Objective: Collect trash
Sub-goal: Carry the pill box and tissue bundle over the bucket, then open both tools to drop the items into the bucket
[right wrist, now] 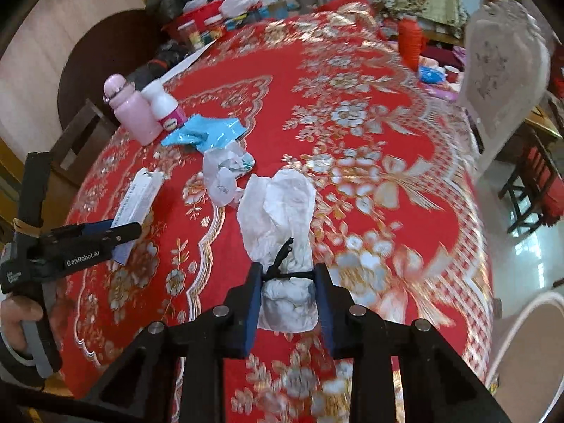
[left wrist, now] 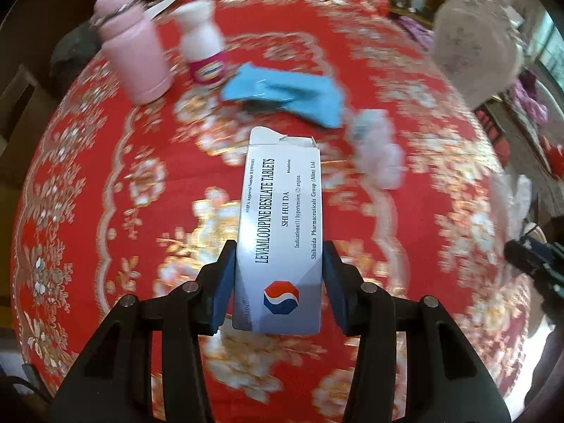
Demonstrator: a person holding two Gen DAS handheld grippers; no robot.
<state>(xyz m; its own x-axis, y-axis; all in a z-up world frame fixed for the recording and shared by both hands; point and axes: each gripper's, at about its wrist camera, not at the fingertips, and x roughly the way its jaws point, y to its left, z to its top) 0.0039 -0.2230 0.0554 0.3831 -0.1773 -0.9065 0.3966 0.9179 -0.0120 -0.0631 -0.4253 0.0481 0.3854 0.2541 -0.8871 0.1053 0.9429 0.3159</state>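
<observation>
My left gripper (left wrist: 279,248) is shut on a white medicine box (left wrist: 282,211), its blue pads pressing the long sides, torn flap pointing away. The right wrist view shows the same gripper (right wrist: 121,234) at the left, lifting the box (right wrist: 141,194) off the red tablecloth (right wrist: 352,70). Between the blue pads of my right gripper (right wrist: 289,271), which is shut, sits a crumpled white tissue (right wrist: 282,208) with a black string around it. On the cloth behind lie a blue wrapper (right wrist: 204,132) (left wrist: 282,93) and a crumpled clear plastic bag (right wrist: 225,172) (left wrist: 377,155).
A pink bottle (right wrist: 132,112) and a white bottle with a pink label (right wrist: 165,105) stand upright at the table's far left. Clutter is piled beyond the far edge. A lace-covered chair back (right wrist: 504,81) stands at the right, with a white chair (right wrist: 521,335) nearer.
</observation>
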